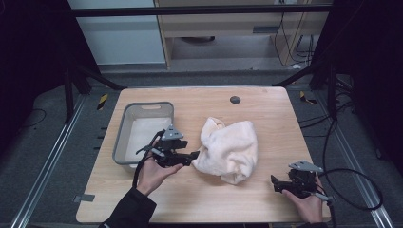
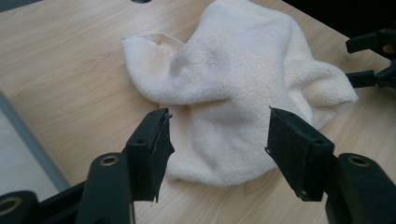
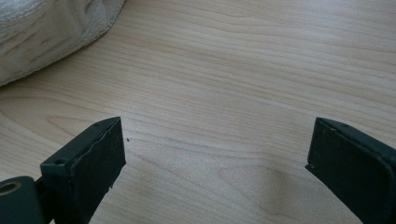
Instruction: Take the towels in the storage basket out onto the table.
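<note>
Both my grippers stand spread: left gripper (image 1: 192,156) at the cream towel (image 1: 229,149), gripping nothing; right gripper (image 1: 275,184) just right of it. Left of the towel, the grey bin (image 1: 122,137) has a pale lining I cannot identify.

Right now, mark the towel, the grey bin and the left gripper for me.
towel (image 1: 230,148): high view, middle of the crumpled cream cloth.
grey bin (image 1: 121,133): high view, its left wall.
left gripper (image 2: 217,142): left gripper view, the gap midway between its two black fingertips, the towel's edge lying there.
</note>
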A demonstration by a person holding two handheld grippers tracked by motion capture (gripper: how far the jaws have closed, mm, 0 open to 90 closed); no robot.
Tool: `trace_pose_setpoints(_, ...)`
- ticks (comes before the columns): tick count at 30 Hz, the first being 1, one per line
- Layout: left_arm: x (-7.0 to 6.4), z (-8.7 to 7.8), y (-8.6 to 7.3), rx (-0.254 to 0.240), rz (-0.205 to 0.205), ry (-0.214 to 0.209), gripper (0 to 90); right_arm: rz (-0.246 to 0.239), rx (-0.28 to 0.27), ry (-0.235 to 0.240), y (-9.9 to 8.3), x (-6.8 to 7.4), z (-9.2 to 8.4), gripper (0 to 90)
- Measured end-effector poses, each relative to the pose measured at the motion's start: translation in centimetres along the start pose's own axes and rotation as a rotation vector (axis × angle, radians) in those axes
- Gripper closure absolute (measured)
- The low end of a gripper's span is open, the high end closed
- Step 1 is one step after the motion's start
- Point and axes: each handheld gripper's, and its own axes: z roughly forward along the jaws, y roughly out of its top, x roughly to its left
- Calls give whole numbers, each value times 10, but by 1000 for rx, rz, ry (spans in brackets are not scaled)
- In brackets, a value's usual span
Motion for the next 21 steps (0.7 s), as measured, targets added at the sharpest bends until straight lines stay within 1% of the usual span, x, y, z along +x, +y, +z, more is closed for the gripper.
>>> trace_pose_setpoints(1,3,-3,-7,-5,-12,9,398,1,0,0,0,0,0,41)
trace_pose_setpoints(2,3,-3,-7,-5,-12,9,403,1,0,0,0,0,0,41)
trace_pose_setpoints(4,5,-7,-14,-10,-19,13,407,0,0,-1,0,0,0,41)
trace_pose_setpoints(5,8,-10,-23,-17,-18,19,412,2,-1,1,0,0,0,41)
trace_pose_setpoints(6,8,-10,-23,-17,-18,19,415,2,-1,1,0,0,0,41)
trace_pose_setpoints(8,10,-14,-31,-32,-24,20,420,3,0,1,0,0,0,41)
trace_pose_setpoints(12,15,-21,-47,-40,-39,24,427,-4,2,-2,0,0,0,40)
trace_pose_setpoints(16,17,-28,-56,-54,-53,21,438,-9,5,-4,-1,0,0,39)
trace_pose_setpoints(17,17,-32,-61,-55,-50,21,441,-8,5,-4,-1,0,0,39)
trace_pose_setpoints(18,17,-32,-61,-55,-50,21,442,-8,5,-4,-1,0,0,39)
trace_pose_setpoints(21,17,-37,-68,-53,-47,21,443,-9,8,-5,-1,1,0,38)
